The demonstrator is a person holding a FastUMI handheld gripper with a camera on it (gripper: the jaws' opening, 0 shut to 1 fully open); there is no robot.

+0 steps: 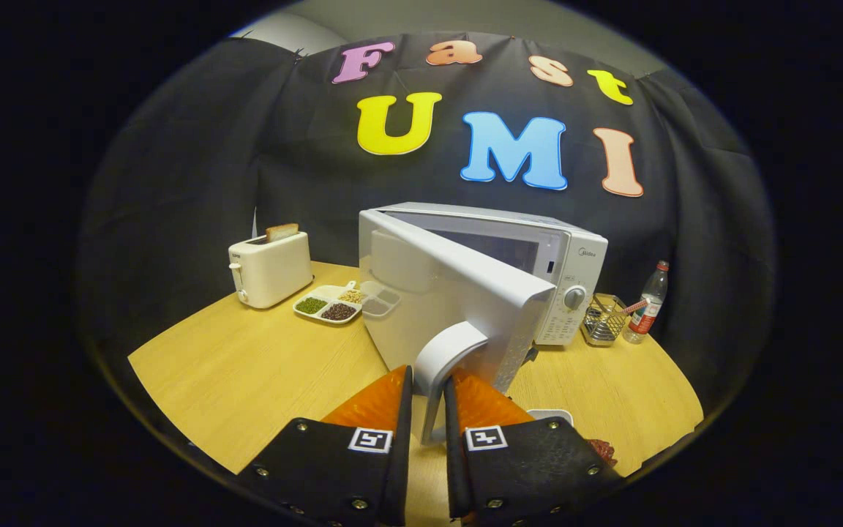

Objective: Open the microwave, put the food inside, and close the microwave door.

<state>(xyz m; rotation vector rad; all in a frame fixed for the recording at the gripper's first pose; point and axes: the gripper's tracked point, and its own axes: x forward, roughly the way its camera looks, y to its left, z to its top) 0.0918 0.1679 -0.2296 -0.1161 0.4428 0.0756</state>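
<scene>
The white microwave (524, 256) stands on the wooden table, at about 1 o'clock from the gripper (427, 399). Its door (458, 293) is swung partly open toward the gripper, hinged on the left side. The curved white door handle (440, 366) sits between the two fingers, which close on it from both sides. The control panel with a round knob (574, 297) is on the right side of the microwave.

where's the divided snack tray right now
In the gripper view, the divided tray sits on the table beyond the fingers, between the toaster and the open microwave door.
</scene>
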